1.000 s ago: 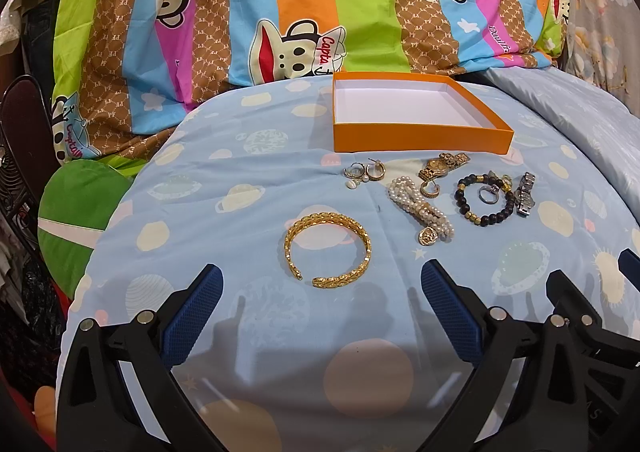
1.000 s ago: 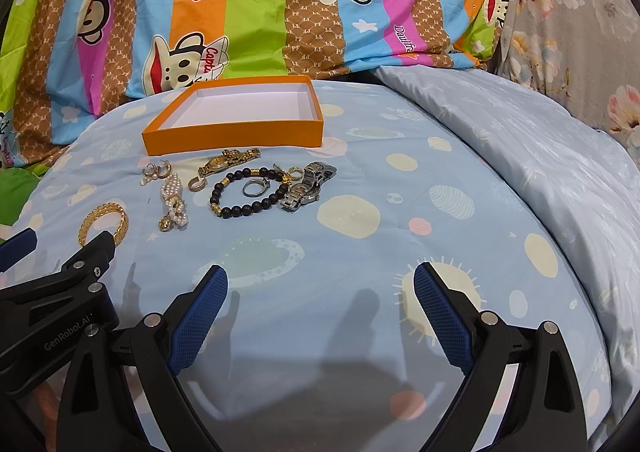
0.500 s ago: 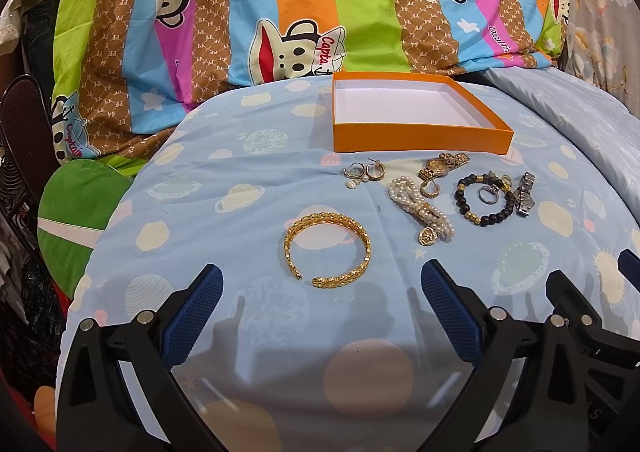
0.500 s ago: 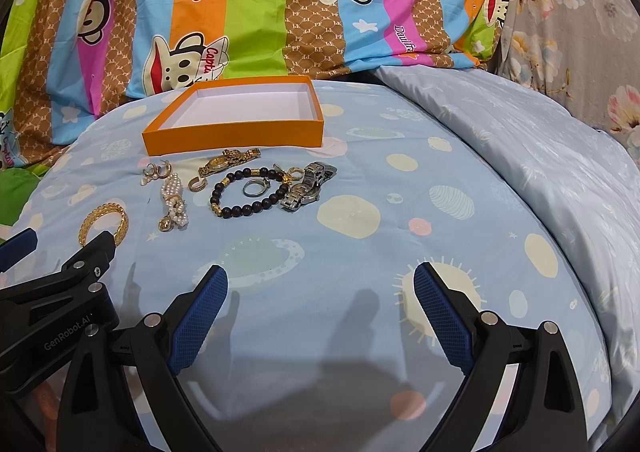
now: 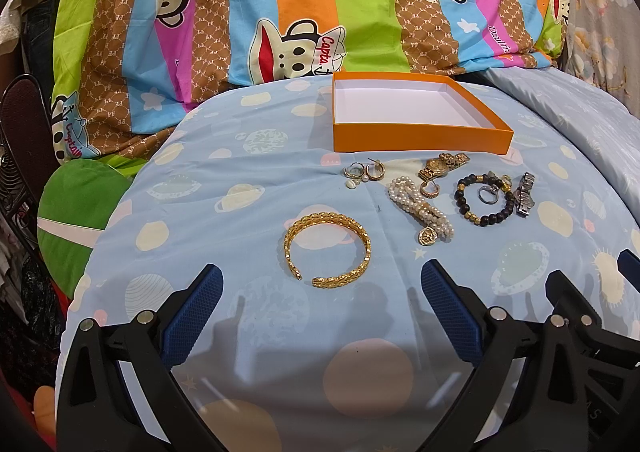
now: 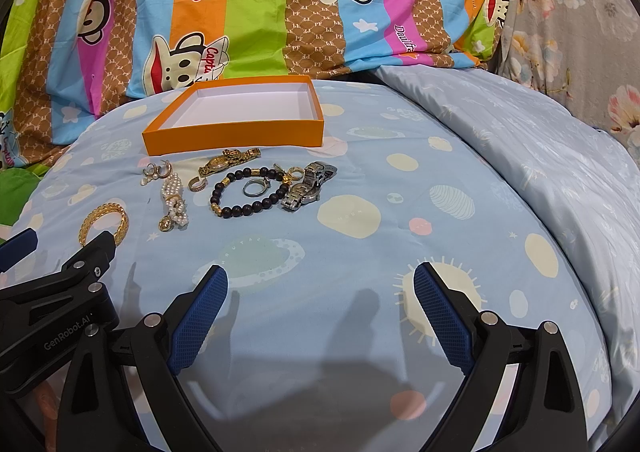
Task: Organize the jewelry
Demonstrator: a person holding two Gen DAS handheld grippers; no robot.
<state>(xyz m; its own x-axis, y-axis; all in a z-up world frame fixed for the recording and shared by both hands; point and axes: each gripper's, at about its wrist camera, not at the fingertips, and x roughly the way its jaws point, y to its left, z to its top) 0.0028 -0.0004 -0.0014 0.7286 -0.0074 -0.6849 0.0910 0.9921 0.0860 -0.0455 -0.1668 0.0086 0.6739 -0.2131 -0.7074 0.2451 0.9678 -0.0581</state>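
An empty orange box (image 5: 420, 140) (image 6: 236, 138) with a white inside sits on the blue bedspread. In front of it lie a gold cuff bangle (image 5: 327, 250) (image 6: 103, 222), a pearl bracelet (image 5: 420, 208) (image 6: 174, 202), gold earrings (image 5: 364, 172), a gold watch (image 5: 442, 166) (image 6: 228, 162), a black bead bracelet (image 5: 484, 200) (image 6: 248, 194) around a silver ring, and a silver watch (image 5: 525, 194) (image 6: 308, 190). My left gripper (image 5: 320, 284) is open and empty just short of the bangle. My right gripper (image 6: 320, 284) is open and empty, nearer than the jewelry.
A striped monkey-print pillow (image 5: 320, 4) rises behind the box. A green cushion (image 5: 80, 212) lies off the bed's left edge. A pale blue quilt (image 6: 540, 172) slopes away on the right. The left gripper's body (image 6: 52, 304) shows at the right view's lower left.
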